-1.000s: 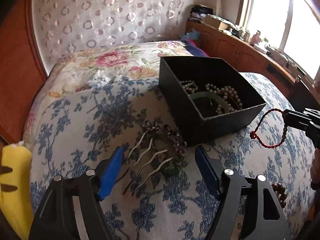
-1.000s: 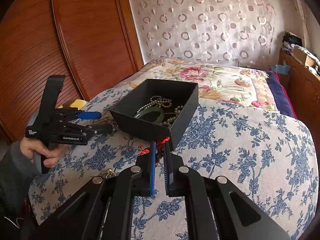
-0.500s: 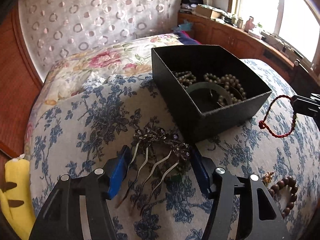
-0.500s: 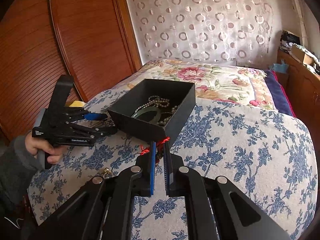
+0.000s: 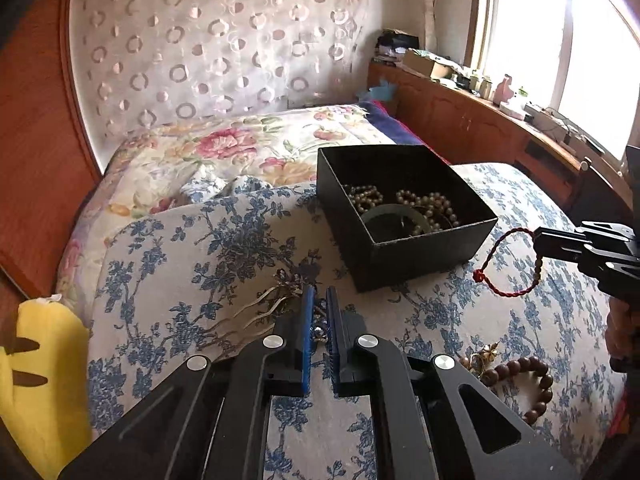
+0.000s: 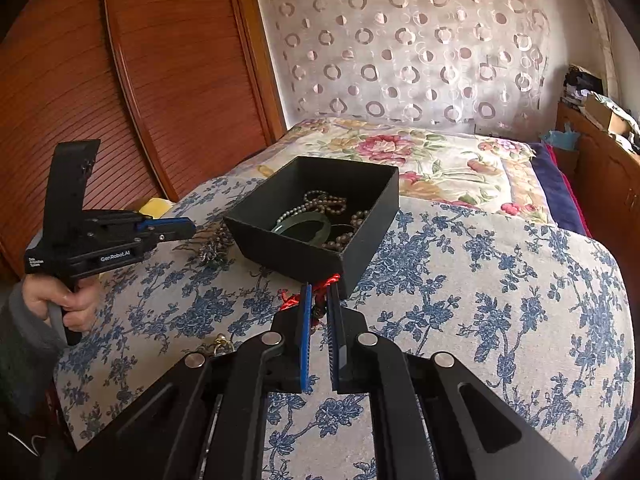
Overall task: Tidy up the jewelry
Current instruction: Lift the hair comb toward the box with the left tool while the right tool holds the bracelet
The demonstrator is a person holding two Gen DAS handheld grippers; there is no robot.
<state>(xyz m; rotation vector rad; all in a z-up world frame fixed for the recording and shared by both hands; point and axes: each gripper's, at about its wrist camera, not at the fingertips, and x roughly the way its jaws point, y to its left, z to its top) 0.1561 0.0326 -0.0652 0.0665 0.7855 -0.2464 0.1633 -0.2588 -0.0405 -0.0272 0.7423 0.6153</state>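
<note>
A black open box (image 5: 424,252) (image 6: 280,246) on the blue-flowered bedcover holds pearl strands (image 5: 428,202) and a green bangle (image 6: 306,226). My left gripper (image 5: 318,300) is shut on the beaded hair comb (image 5: 260,308), whose prongs stick out to the left; it also shows in the right wrist view (image 6: 188,229) beside the comb (image 6: 214,246). My right gripper (image 6: 318,294) is shut on a red cord bracelet (image 5: 506,262) (image 6: 320,282), which hangs in the air to the right of the box's near corner.
A brown bead bracelet (image 5: 532,380) and a small gold ornament (image 5: 480,358) lie on the cover at the right front. A yellow cushion (image 5: 40,380) is at the left edge. A flowered quilt (image 5: 224,152) lies behind the box. A wooden wardrobe (image 6: 120,80) stands at the left.
My left gripper has closed from wide open onto the hair comb. My right gripper has kept the red bracelet and stayed near the box's corner.
</note>
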